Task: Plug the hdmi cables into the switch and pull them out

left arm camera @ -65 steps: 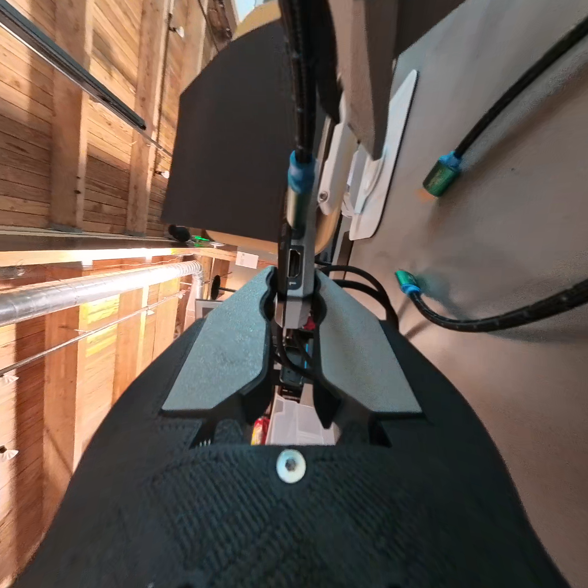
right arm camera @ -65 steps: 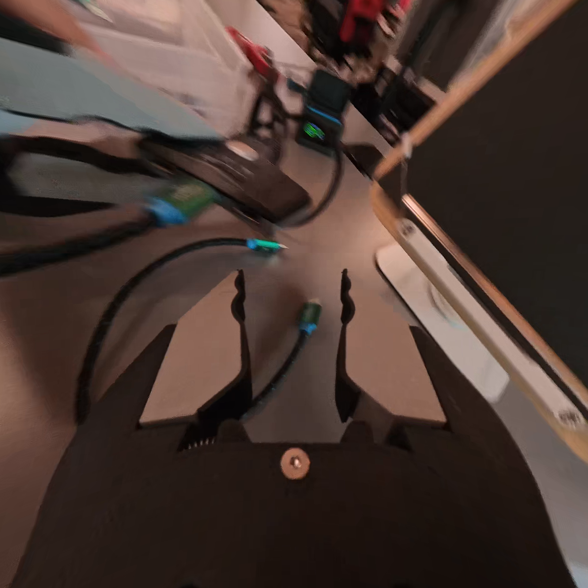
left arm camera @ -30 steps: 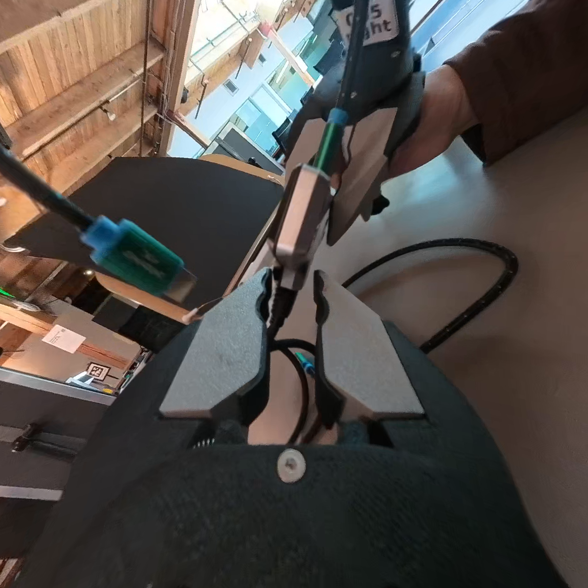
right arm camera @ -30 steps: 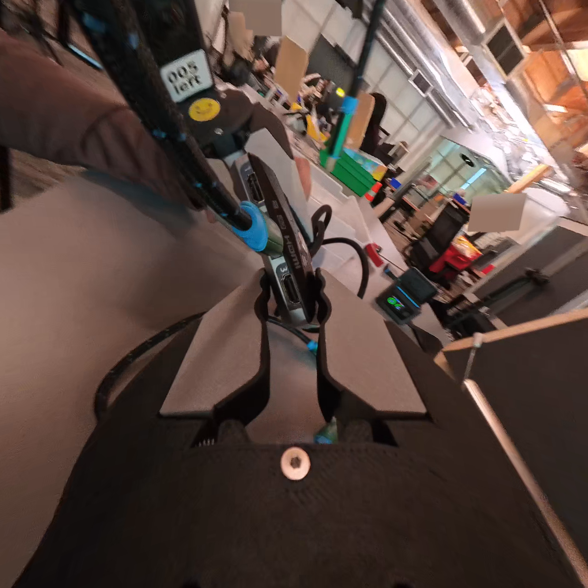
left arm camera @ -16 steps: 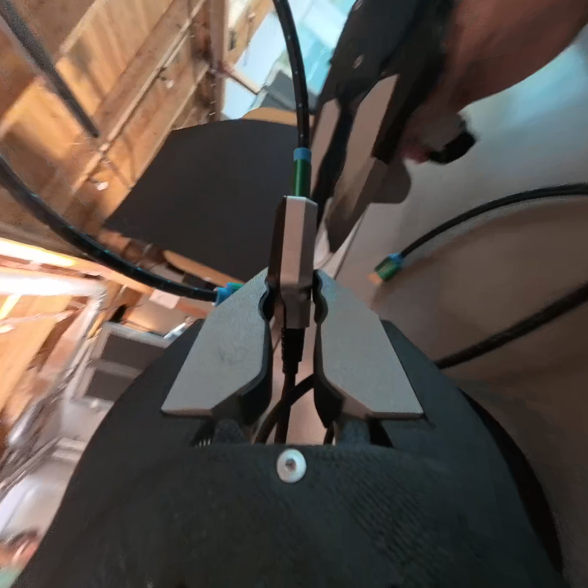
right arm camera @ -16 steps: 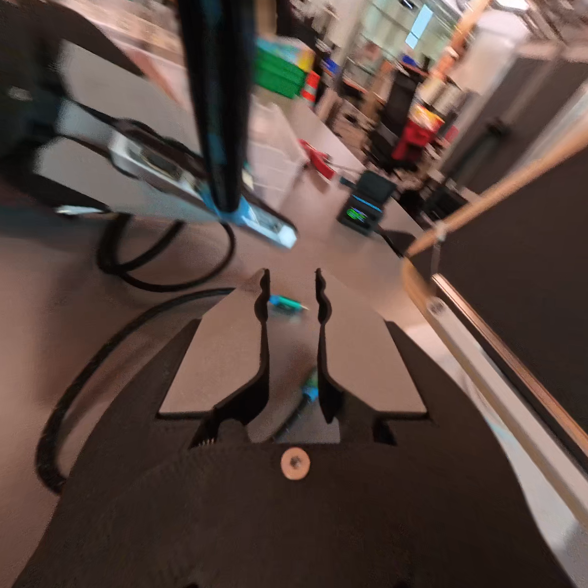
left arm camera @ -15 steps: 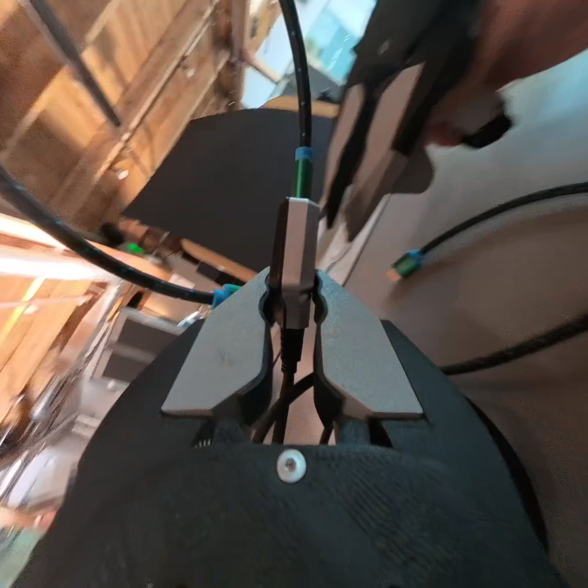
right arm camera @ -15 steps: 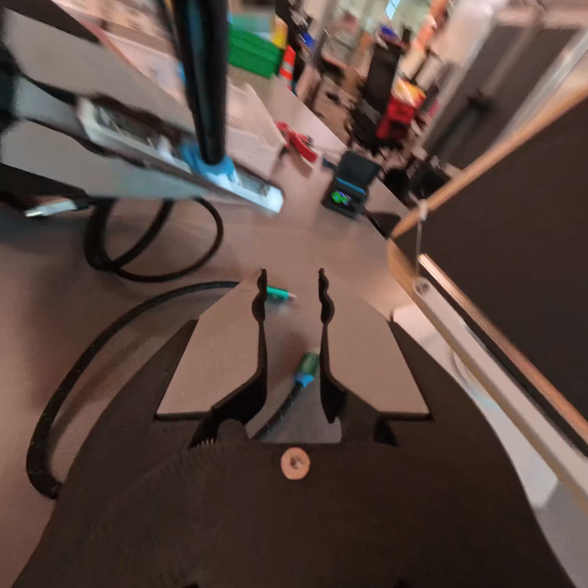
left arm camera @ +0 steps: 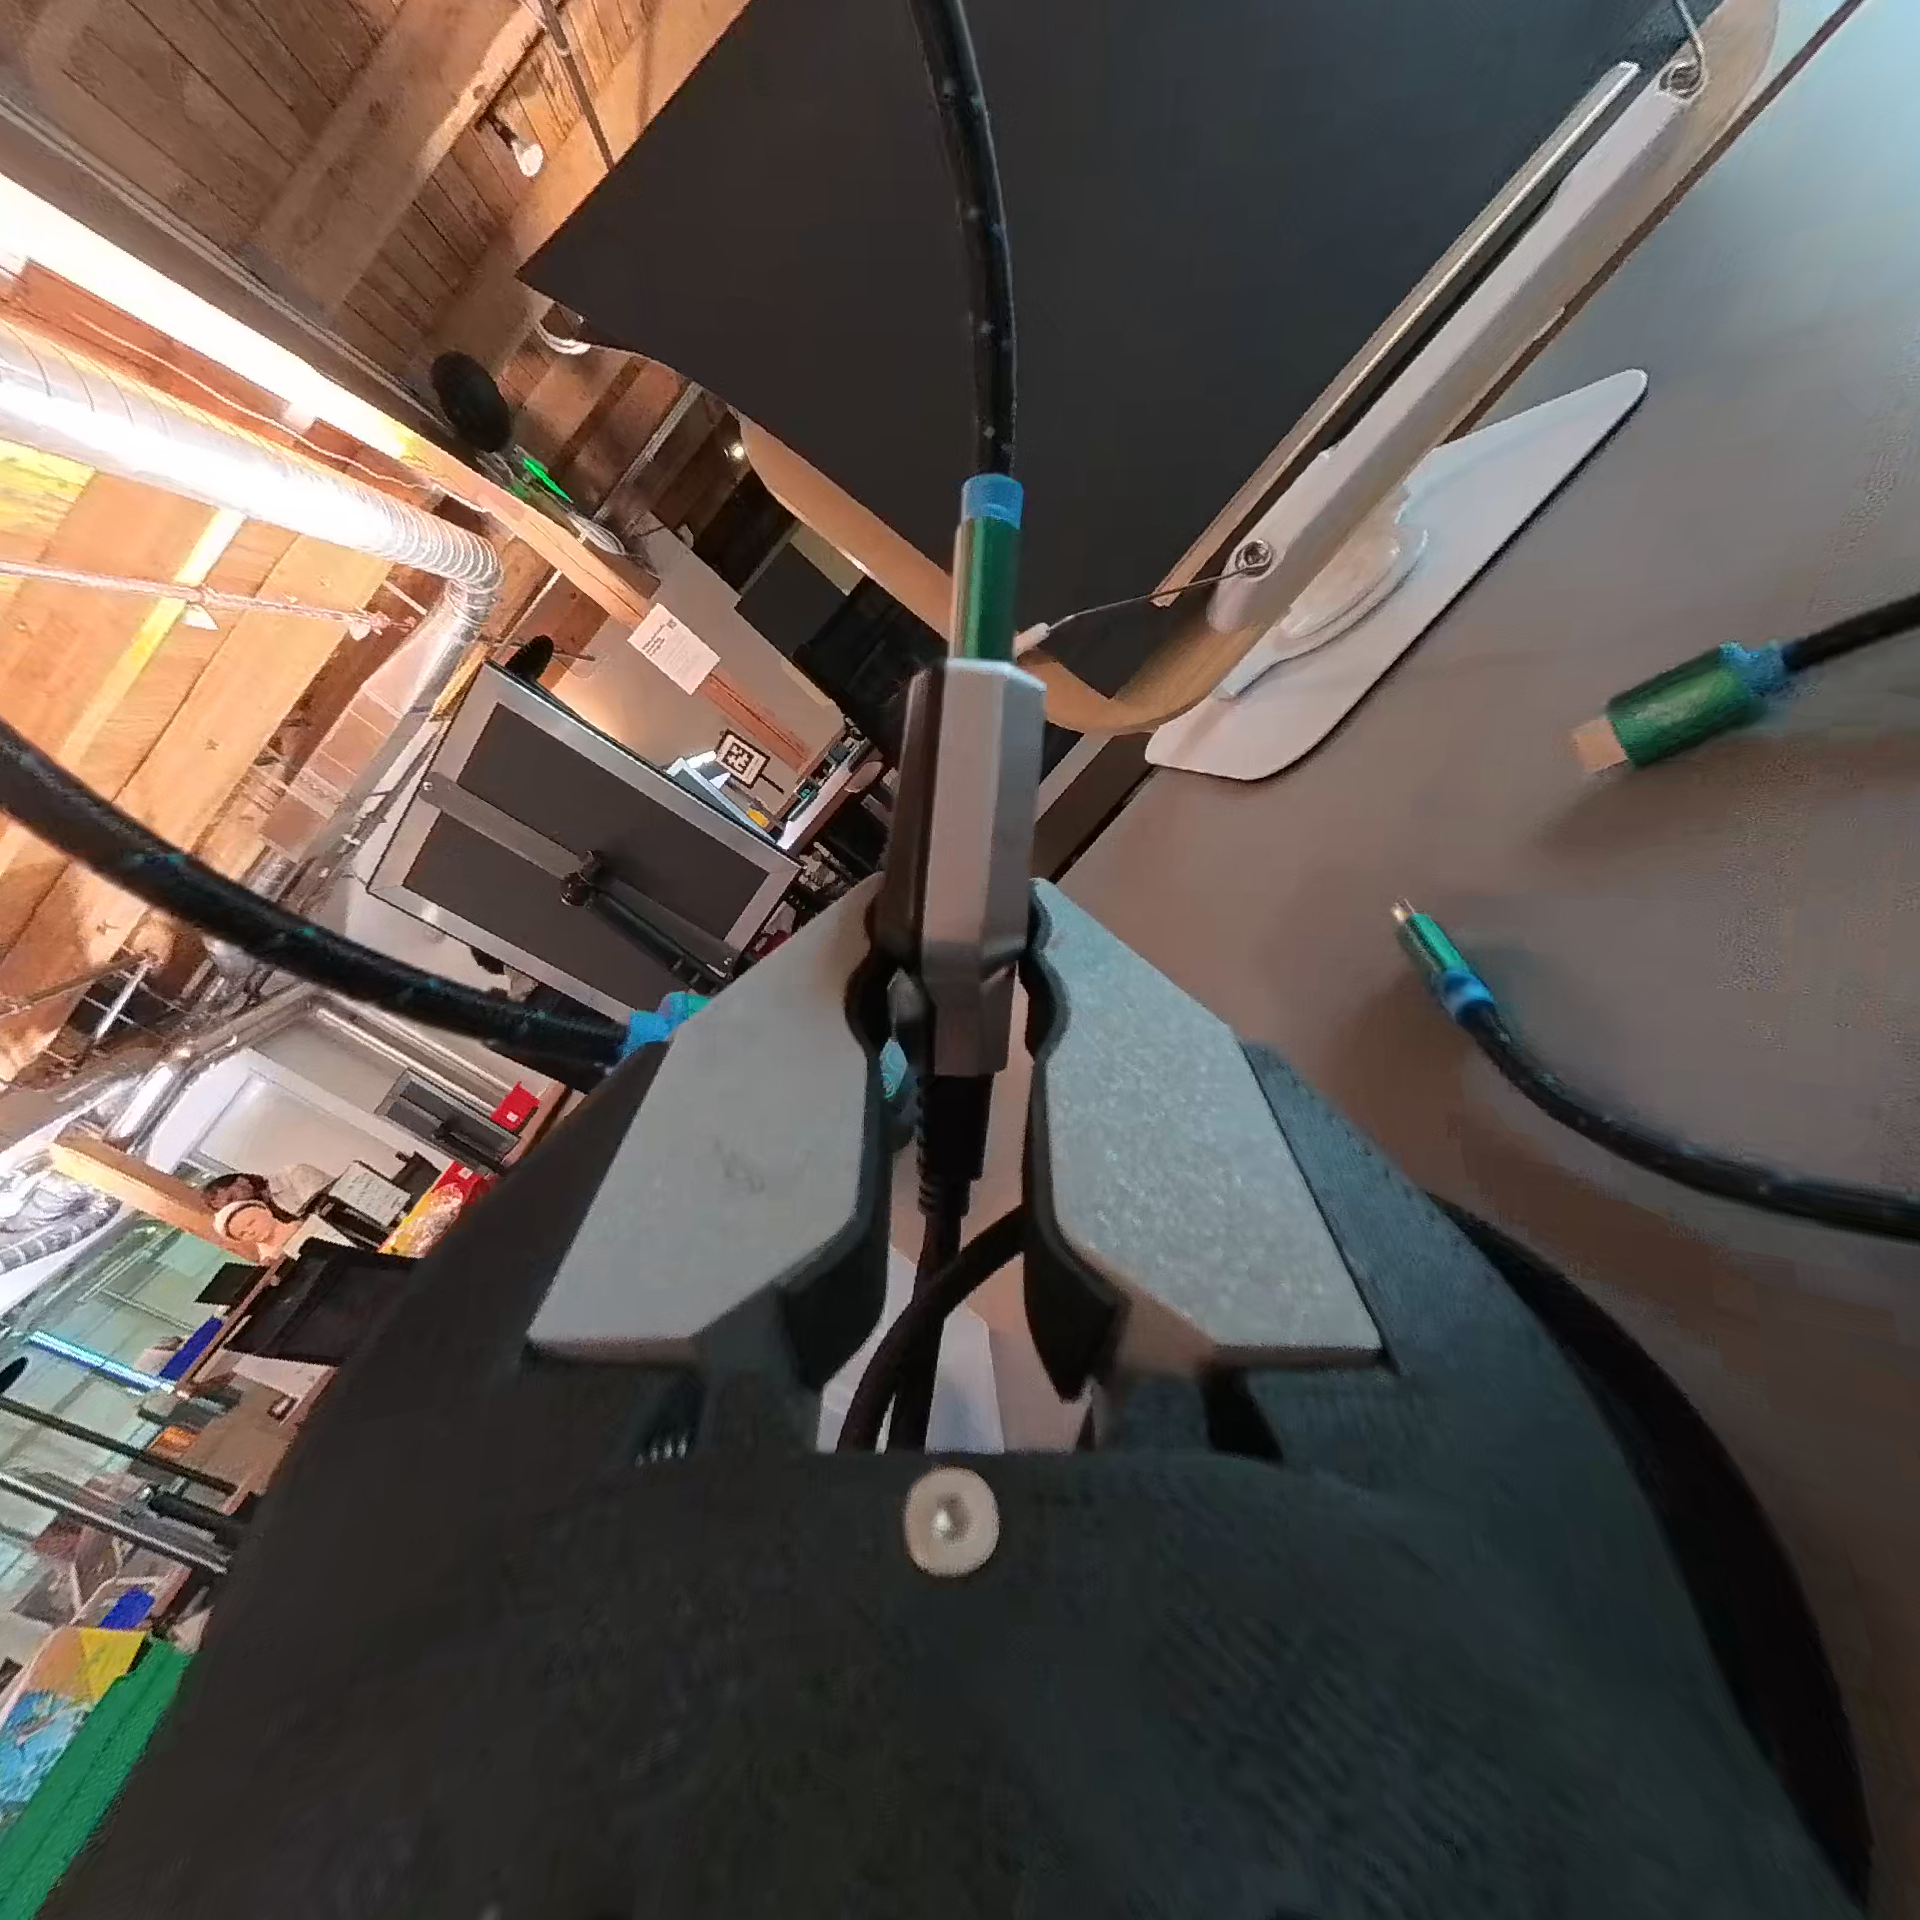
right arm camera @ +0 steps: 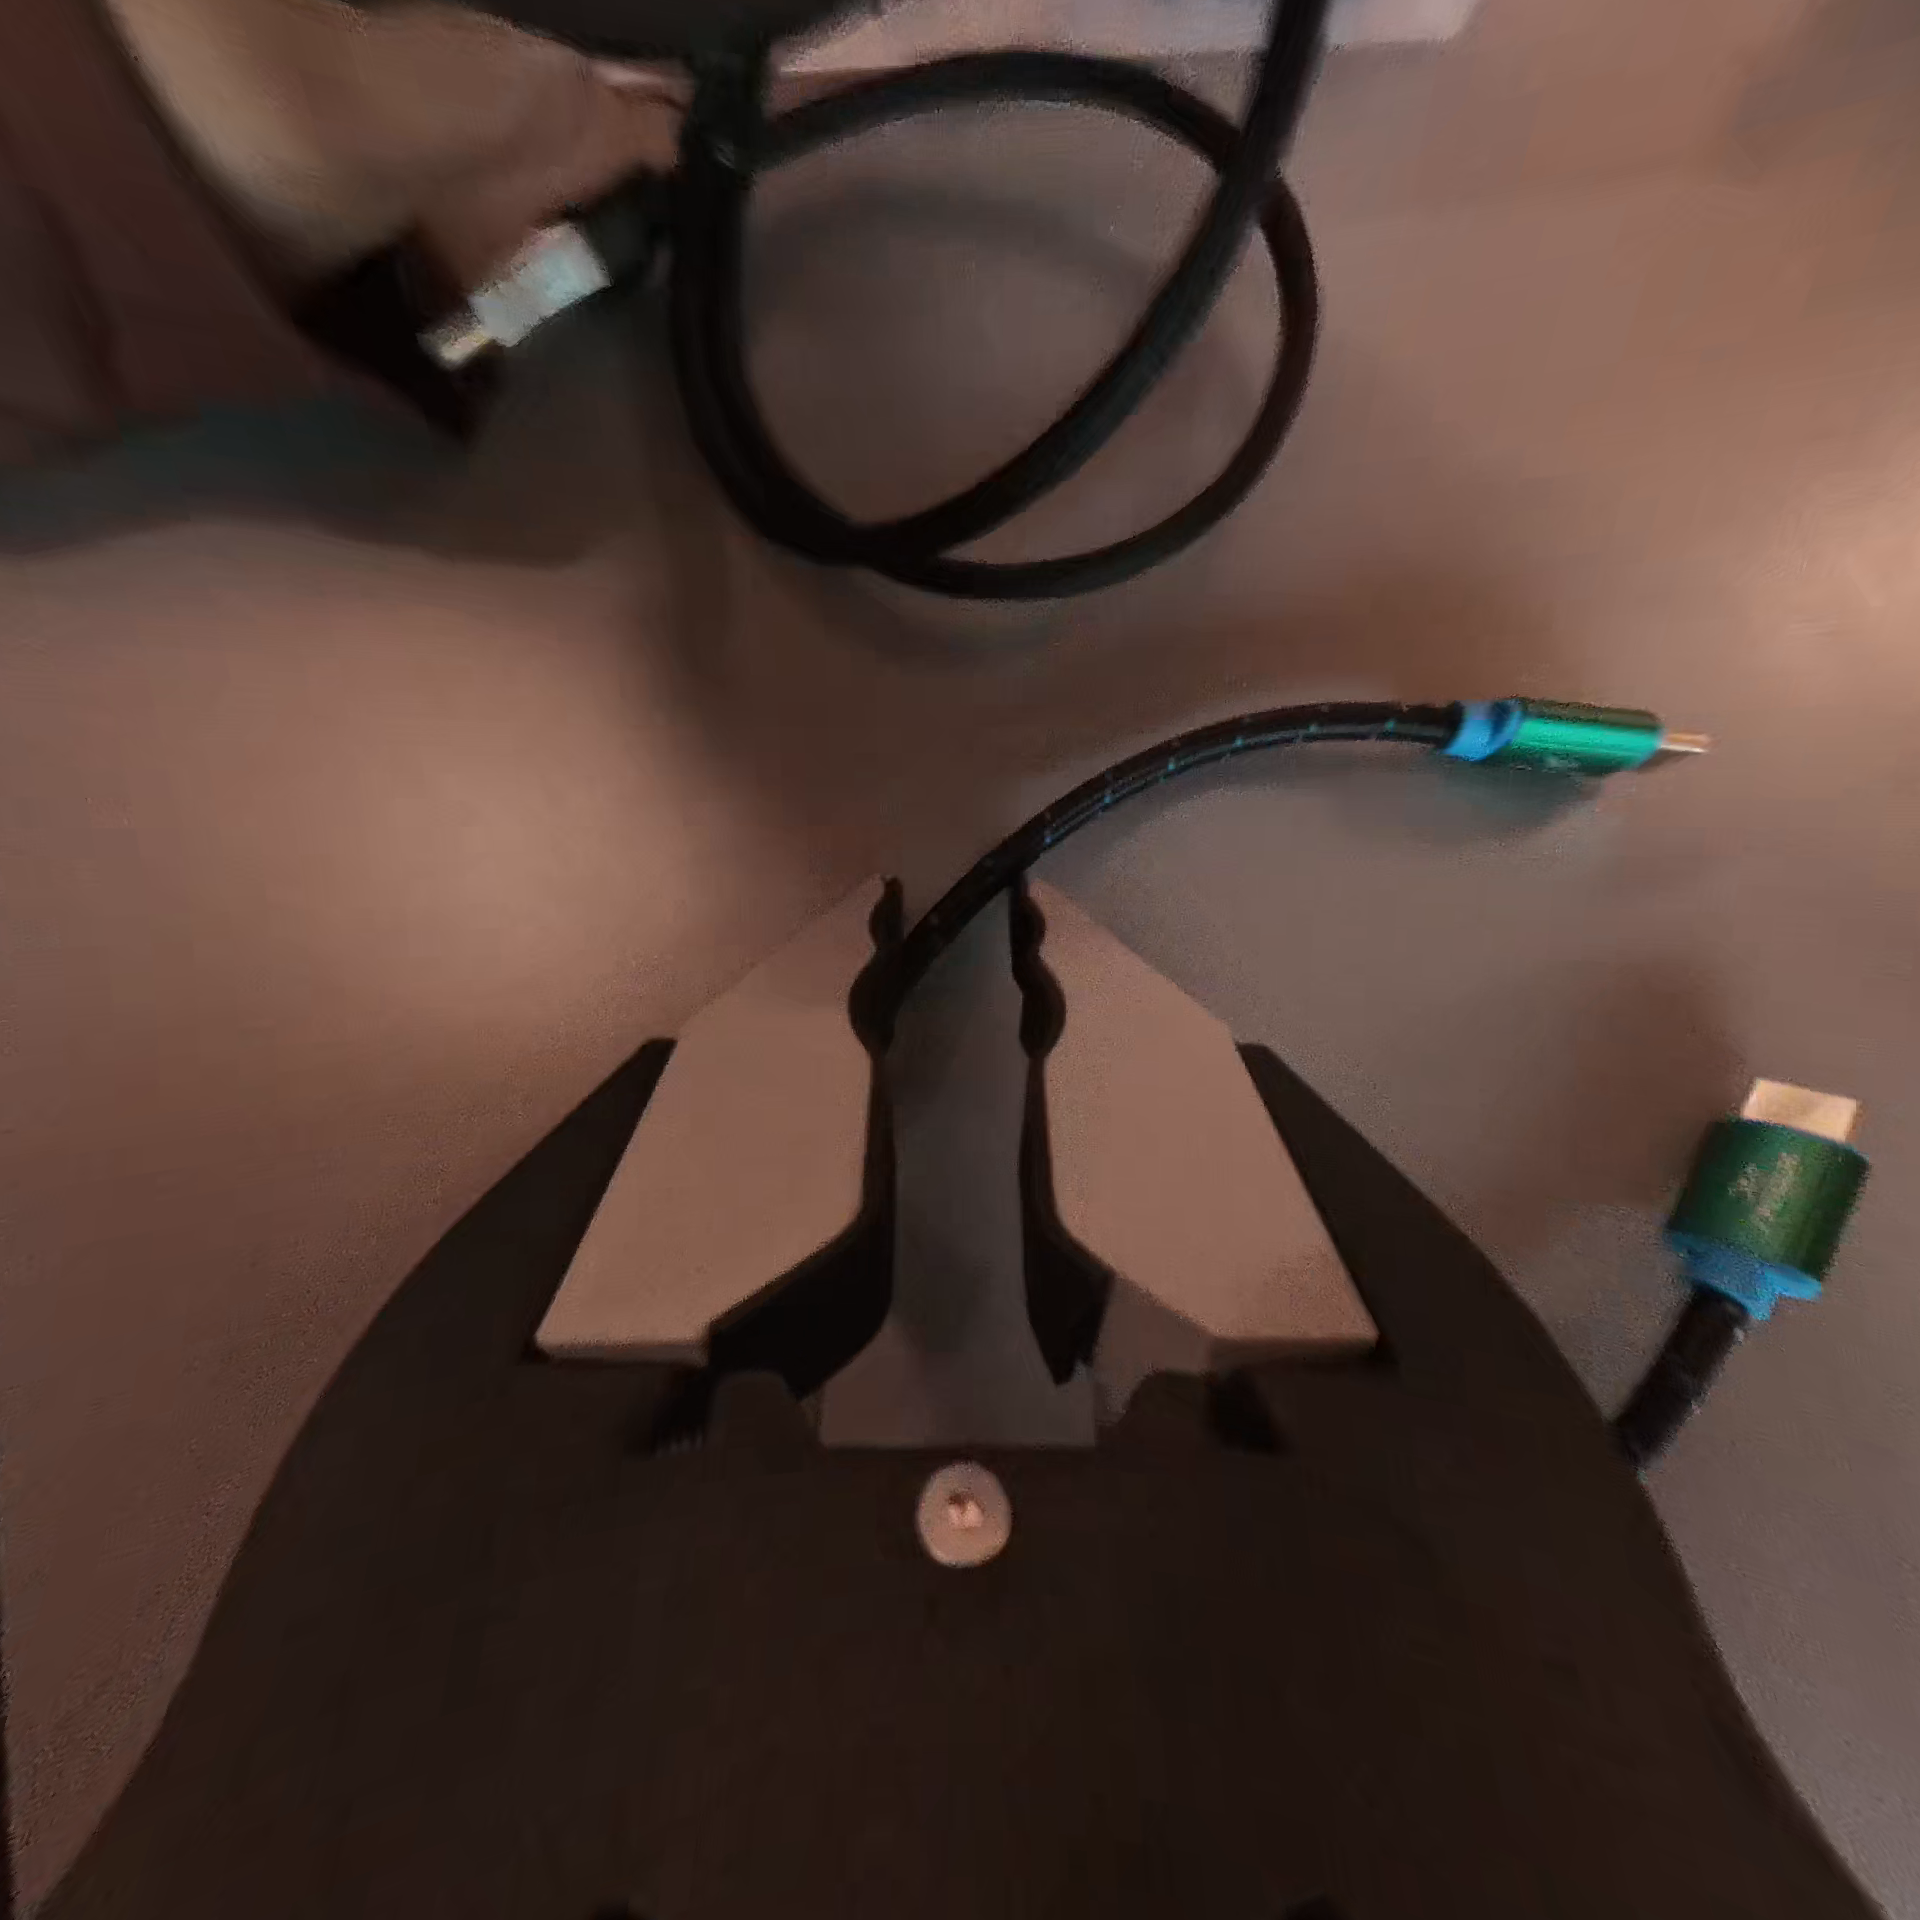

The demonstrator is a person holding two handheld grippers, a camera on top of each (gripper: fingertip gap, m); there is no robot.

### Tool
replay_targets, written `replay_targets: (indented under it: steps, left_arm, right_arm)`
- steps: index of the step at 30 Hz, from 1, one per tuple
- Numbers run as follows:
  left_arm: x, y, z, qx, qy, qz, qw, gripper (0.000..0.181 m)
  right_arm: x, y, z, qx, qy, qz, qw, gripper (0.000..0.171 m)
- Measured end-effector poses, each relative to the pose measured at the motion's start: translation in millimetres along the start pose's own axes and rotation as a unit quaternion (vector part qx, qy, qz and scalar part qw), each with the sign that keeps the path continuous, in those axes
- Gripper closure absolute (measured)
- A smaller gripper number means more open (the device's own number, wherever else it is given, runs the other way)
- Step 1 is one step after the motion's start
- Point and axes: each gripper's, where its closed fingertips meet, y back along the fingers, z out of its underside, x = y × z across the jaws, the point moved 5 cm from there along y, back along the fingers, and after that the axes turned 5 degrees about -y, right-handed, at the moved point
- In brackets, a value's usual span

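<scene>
My left gripper point(left arm camera: 956, 935) is shut on the silver HDMI switch point(left arm camera: 971, 821) and holds it edge-on above the table. A green HDMI plug point(left arm camera: 982, 582) sits in the switch's far end. A second black cable with a blue collar point(left arm camera: 655, 1029) comes in from the left behind my left finger. My right gripper point(right arm camera: 954, 904) is open and empty, facing down at the table. A black cable point(right arm camera: 1049, 831) lies under its fingertips and ends in a loose green plug point(right arm camera: 1558, 740). Another loose green plug point(right arm camera: 1766, 1195) lies to the right. Both loose plugs point(left arm camera: 1673, 712) point(left arm camera: 1439, 956) also show in the left wrist view.
A white stand base point(left arm camera: 1455, 540) and a dark panel point(left arm camera: 1247, 208) stand at the far edge of the brown table point(left arm camera: 1662, 1039). A loop of black cable point(right arm camera: 1039, 416) and a silver plug point(right arm camera: 520, 296) lie beyond my right gripper. One gripper's finger ends stand about 15 centimetres off the other's.
My right gripper has drawn back from the switch and swung down over the table. My left gripper has turned with the switch still in it.
</scene>
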Motion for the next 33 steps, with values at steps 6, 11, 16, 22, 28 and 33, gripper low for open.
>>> replay_targets:
  steps: [6,11,16,22,28,33]
  left_arm:
    - [6.7,0.1,0.6,0.008,-0.020,0.013,1.000,0.161]
    - [8.2,-0.9,-0.4,0.012,-0.023,0.021,0.999,0.161]
    - [8.2,0.8,-2.6,0.021,-0.030,0.020,0.999,0.161]
    - [13.4,1.9,-0.9,0.021,-0.047,0.034,0.998,0.161]
    - [17.7,-3.1,4.3,0.003,-0.044,0.056,0.997,0.161]
    - [27.1,-4.0,8.4,-0.008,-0.050,0.097,0.994,0.161]
  right_arm:
    - [-14.6,55.8,52.3,-0.111,0.102,-0.031,0.988,0.153]
    - [-4.8,91.8,59.0,-0.120,0.031,0.034,0.992,0.144]
    - [-5.8,60.3,11.2,-0.003,-0.062,0.058,0.996,0.134]
    - [24.8,18.8,-3.9,0.007,-0.131,0.088,0.988,0.131]
    - [27.8,2.9,-2.3,-0.012,-0.105,0.081,0.991,0.158]
    - [22.4,23.2,-0.2,-0.024,0.105,0.199,0.974,0.159]
